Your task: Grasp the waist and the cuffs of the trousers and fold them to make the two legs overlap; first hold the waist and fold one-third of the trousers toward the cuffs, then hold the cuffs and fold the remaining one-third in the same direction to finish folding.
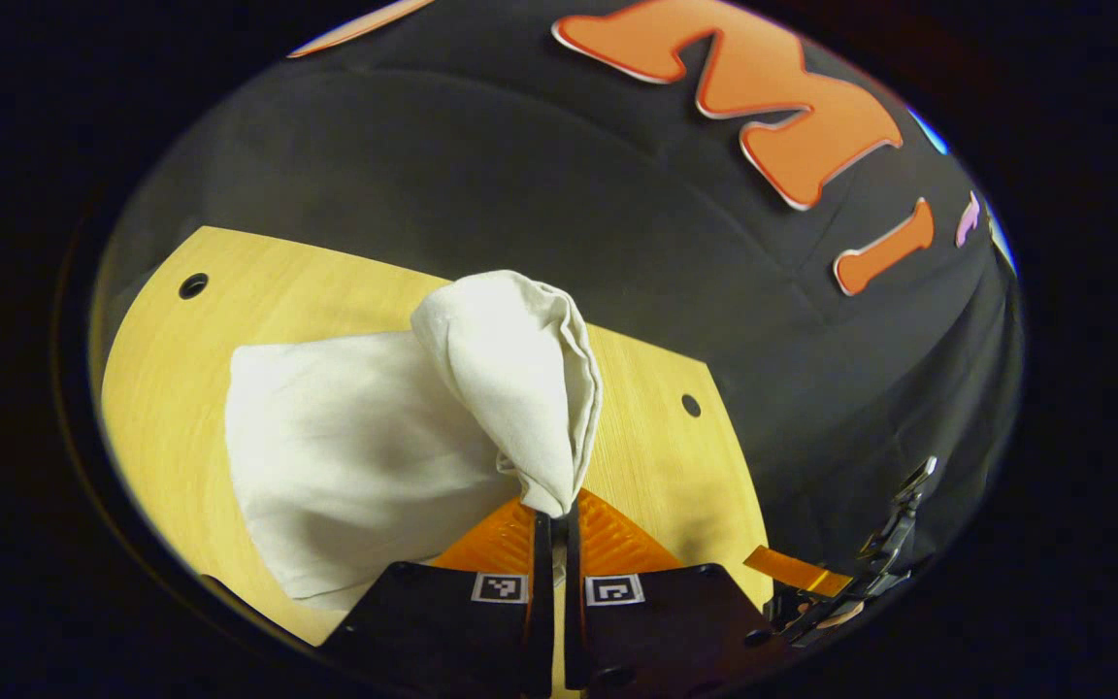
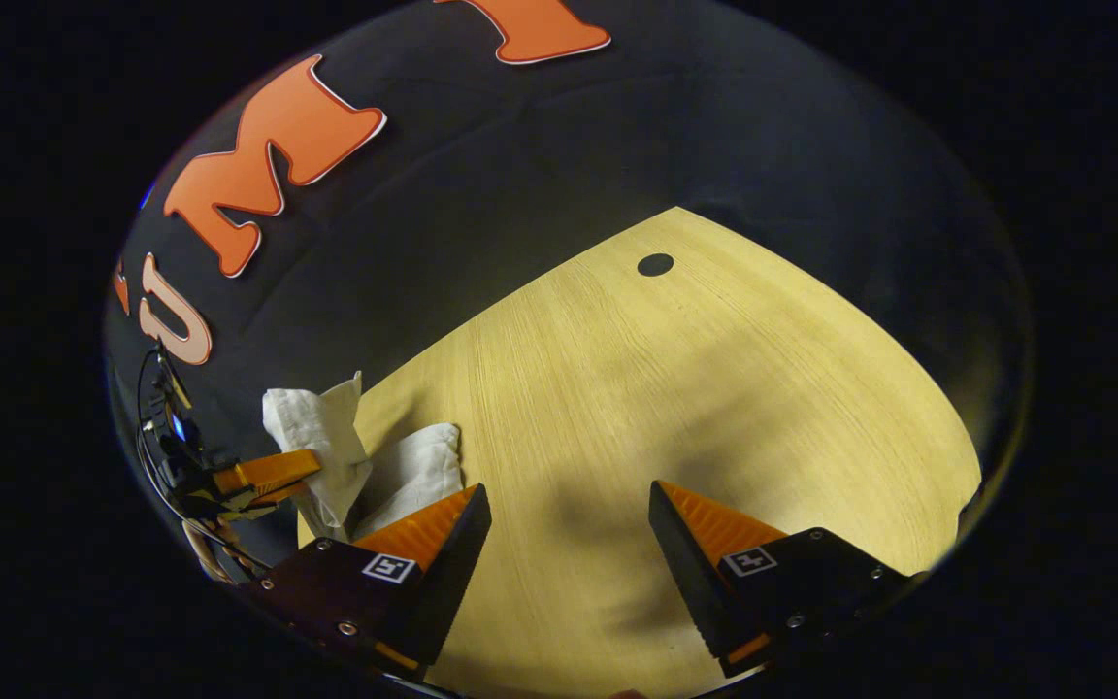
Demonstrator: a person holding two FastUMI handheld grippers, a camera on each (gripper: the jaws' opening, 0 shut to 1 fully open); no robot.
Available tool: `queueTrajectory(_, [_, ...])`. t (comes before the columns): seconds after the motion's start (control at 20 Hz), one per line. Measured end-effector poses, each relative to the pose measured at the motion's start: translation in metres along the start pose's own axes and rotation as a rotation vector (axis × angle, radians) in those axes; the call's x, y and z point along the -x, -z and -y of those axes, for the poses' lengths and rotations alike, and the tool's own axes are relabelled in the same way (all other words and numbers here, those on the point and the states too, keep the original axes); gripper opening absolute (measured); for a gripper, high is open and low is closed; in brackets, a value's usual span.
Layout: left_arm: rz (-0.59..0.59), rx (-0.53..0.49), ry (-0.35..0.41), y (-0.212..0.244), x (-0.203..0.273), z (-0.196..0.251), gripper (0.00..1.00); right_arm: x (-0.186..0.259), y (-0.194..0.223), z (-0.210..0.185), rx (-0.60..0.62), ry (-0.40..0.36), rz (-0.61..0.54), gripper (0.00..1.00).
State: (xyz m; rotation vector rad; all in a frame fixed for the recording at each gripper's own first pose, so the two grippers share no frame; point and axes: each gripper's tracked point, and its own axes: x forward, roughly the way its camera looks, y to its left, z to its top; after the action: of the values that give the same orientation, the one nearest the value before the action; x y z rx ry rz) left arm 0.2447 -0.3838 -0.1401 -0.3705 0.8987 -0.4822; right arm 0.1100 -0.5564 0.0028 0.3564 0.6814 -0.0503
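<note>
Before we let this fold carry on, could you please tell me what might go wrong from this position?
1. The left gripper pinches only a small bunch of the white cloth trousers, so the fabric could slip free mid-fold.
2. The right gripper is open over the bare light wooden table, holding nothing; lifted from one point, the trousers may bunch and the legs may not overlap evenly.
3. The trousers lie near the table's edge and could be dragged off.

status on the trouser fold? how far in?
Mid-fold. Done: the white trousers lie bunched in layers on the table; which fold stage is unclear. In hand: the left gripper is shut on a lifted end. The right gripper is open over bare wood. Left: lay that end down, flatten.
</note>
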Motion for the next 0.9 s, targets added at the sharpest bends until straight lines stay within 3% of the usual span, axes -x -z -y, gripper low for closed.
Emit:
queueTrajectory(0.2, [-0.066, -0.059, -0.037, 0.025, -0.033, 0.016, 0.08, 0.004, -0.003, 0.014, 0.020, 0.010, 0.015, 0.98])
queueTrajectory(0.25, [-0.081, -0.061, -0.042, 0.032, -0.042, 0.016, 0.12, 0.006, -0.003, 0.015, 0.018, 0.010, 0.014, 0.98])
queueTrajectory(0.3, [-0.090, -0.054, -0.033, 0.040, -0.040, 0.023, 0.10, 0.006, -0.004, 0.014, 0.018, 0.008, 0.014, 0.98])
queueTrajectory(0.6, [-0.066, -0.116, -0.049, 0.047, -0.043, 0.037, 1.00, 0.006, -0.004, 0.013, 0.060, 0.005, 0.022, 0.98])
queueTrajectory(0.75, [0.008, -0.152, -0.060, 0.033, -0.019, 0.039, 0.92, 0.011, -0.007, 0.006, 0.082, -0.012, 0.033, 0.98])
queueTrajectory(0.8, [0.043, -0.167, -0.073, 0.027, -0.007, 0.037, 0.99, 0.014, -0.010, 0.001, 0.089, -0.020, 0.040, 0.98])
queueTrajectory(0.9, [0.116, -0.200, -0.104, 0.012, 0.020, 0.030, 1.00, 0.016, -0.019, -0.012, 0.119, -0.028, 0.062, 0.98])
